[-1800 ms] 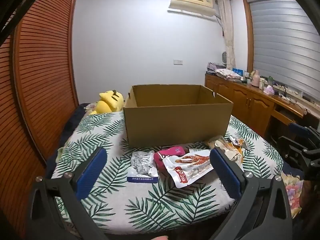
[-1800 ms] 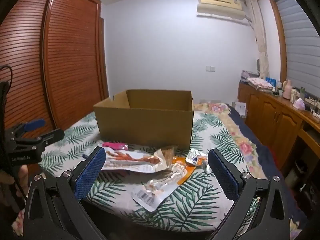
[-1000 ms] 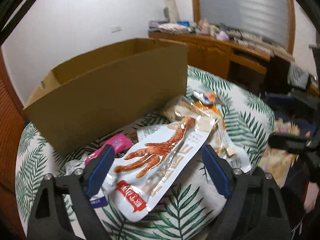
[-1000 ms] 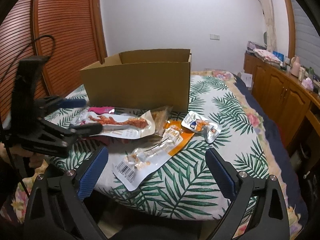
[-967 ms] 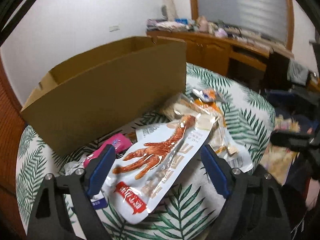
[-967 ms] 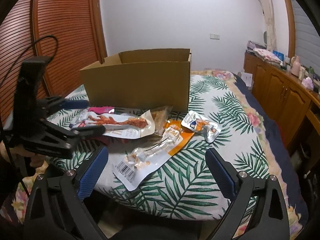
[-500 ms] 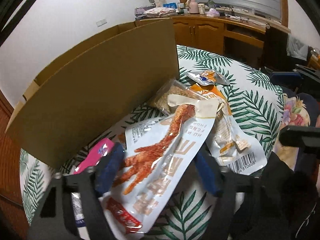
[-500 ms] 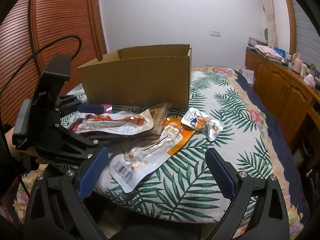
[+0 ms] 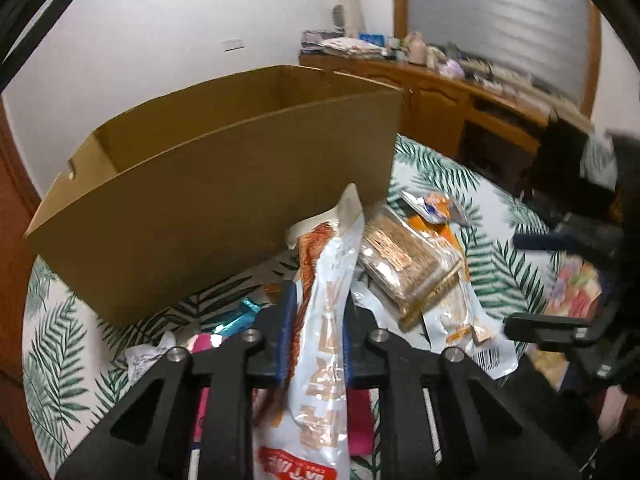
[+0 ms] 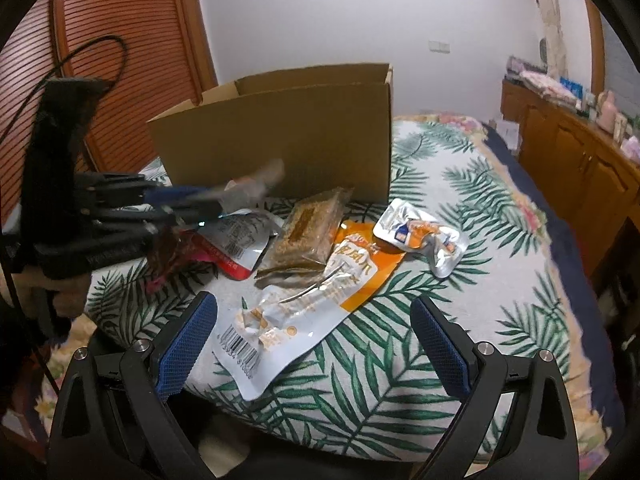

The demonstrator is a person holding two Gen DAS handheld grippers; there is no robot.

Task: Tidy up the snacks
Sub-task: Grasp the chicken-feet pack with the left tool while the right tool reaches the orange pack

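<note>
My left gripper is shut on the white chicken-feet snack pack and holds it lifted, its top end sticking up in front of the open cardboard box. In the right wrist view the left gripper shows blurred at the left with the pack in it. My right gripper is open and empty, low over the near end of the orange-and-white snack pack. A clear pack of brown bars and a small silver pouch lie before the box.
The snacks lie on a palm-leaf tablecloth. A grey-white pouch, a pink pack and a teal wrapper lie by the left gripper. A wooden sideboard stands at the right, slatted wardrobe doors at the left.
My left gripper has closed on the chicken-feet pack and lifted it off the table toward the box. My right gripper has moved lower and closer to the orange-and-white pack.
</note>
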